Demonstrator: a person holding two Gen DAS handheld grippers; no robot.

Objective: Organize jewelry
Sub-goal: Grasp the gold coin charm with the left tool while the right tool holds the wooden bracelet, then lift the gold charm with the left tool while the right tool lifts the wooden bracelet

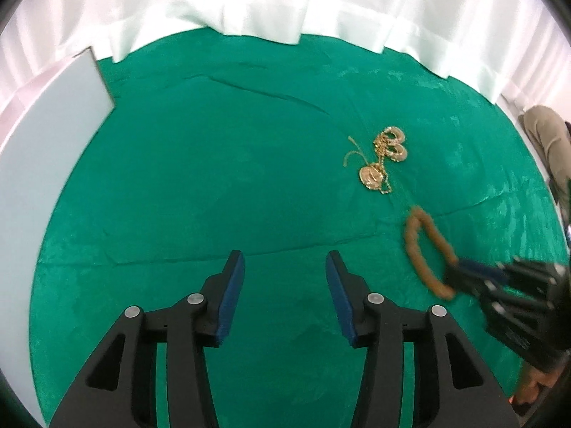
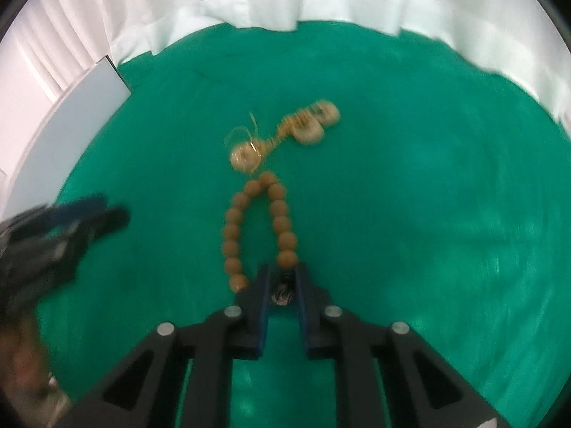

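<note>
A brown wooden bead bracelet [image 2: 278, 210] hangs forward from my right gripper [image 2: 283, 278], which is shut on its near end. It also shows in the left wrist view [image 1: 415, 246], held by the right gripper [image 1: 460, 274] at the right. A pile of gold jewelry [image 1: 382, 160] with a round pendant, chain and two rings lies on the green cloth [image 1: 214, 178], just beyond the bracelet [image 2: 285, 135]. My left gripper [image 1: 285, 267] is open and empty above the cloth, left of the bracelet. It appears blurred at the left in the right wrist view [image 2: 96, 214].
A flat light grey box [image 1: 46, 149] lies at the left edge of the cloth, also seen in the right wrist view [image 2: 82, 114]. White curtain [image 1: 285, 0] hangs behind the table. A person's clothing [image 1: 549, 142] shows at the far right.
</note>
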